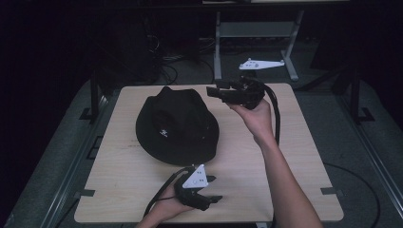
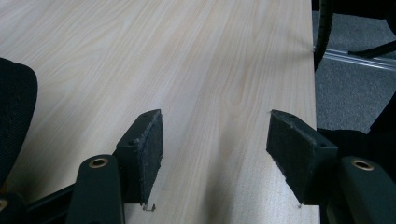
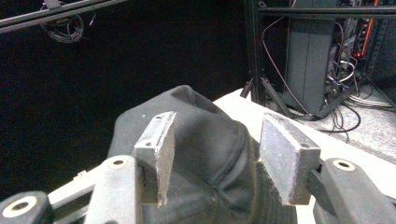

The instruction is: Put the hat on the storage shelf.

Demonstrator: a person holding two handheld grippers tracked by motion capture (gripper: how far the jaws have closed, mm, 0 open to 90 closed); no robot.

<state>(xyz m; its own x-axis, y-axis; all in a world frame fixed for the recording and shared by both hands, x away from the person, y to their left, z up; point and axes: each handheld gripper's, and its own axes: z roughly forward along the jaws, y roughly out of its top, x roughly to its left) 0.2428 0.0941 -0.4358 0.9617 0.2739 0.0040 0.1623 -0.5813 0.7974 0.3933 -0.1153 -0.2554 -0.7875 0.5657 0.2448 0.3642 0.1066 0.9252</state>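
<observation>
Hat pickup, right gripper lining up on the crown.

Black hat lies brim-down in the middle of the table. The right gripper hovers just beyond the hat's far side, its fingers spread wide and holding nothing, the crown between them in the right gripper view. The left gripper rests near the hat's front brim, fingers wide apart and empty. Best to lower squarely over the crown's fold and pinch enough fabric before lifting.
</observation>
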